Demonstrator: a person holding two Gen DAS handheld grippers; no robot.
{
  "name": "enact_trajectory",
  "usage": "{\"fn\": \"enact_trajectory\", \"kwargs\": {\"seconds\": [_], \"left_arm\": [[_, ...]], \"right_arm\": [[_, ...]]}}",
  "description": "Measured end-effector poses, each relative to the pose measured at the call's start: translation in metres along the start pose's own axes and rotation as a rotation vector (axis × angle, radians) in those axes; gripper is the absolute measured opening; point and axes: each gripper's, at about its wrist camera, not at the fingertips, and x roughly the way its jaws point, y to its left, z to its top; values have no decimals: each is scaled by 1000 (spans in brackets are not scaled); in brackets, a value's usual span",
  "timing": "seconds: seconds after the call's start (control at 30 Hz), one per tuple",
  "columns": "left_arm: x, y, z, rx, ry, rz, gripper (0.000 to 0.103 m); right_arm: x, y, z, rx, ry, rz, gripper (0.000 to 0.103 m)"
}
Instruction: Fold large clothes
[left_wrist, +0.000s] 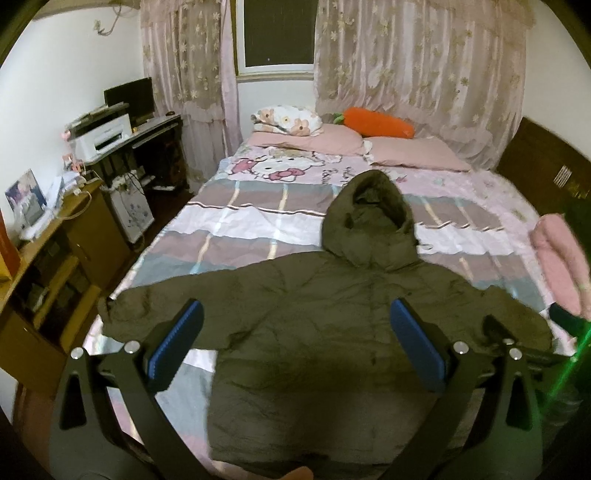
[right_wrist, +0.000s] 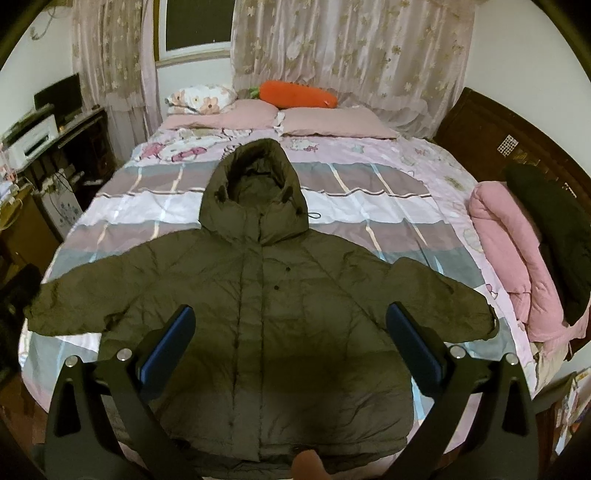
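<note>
An olive-green hooded puffer jacket (left_wrist: 325, 332) lies flat and face up on the bed, sleeves spread out to both sides and hood toward the pillows. It also shows in the right wrist view (right_wrist: 266, 295). My left gripper (left_wrist: 295, 332) is open and empty, hovering above the jacket's left half, its blue pads (left_wrist: 173, 343) wide apart. My right gripper (right_wrist: 290, 332) is open and empty, hovering above the jacket's middle near the hem. The left sleeve cuff (right_wrist: 40, 314) and the right sleeve cuff (right_wrist: 480, 317) lie on the bedcover.
The bed (right_wrist: 369, 192) has a striped pink cartoon cover, pillows and an orange carrot plush (right_wrist: 295, 94) at the head. A rolled pink blanket (right_wrist: 517, 266) and dark clothing lie at the right edge. A desk with a printer (left_wrist: 103, 138) and shelves stand left.
</note>
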Motion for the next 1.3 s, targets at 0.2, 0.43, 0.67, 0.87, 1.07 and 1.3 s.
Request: {"fn": "enact_trajectory", "kwargs": {"seconds": [0.2,0.43,0.67,0.87,1.07,1.3], "left_arm": [[74,96,5,-167,106,-67,101],[214,272,-59,-570,475,-36,101],[236,425,-143,-947,516,122,101],[246,466,-198,-1212,552,-26,101],[239,471,-208,-1154,476,-22,8],[187,437,-145,-1023,267,-86,3]], "right_arm": [[49,-5,-9,-75,92,-12,102],[152,-29,-40,31,362,126,102],[185,-15,-69,62,492,179,102],[191,9,-74,19,509,208,102],[190,12,-73,40,499,230,102],[192,12,-72,54,499,241,102]]}}
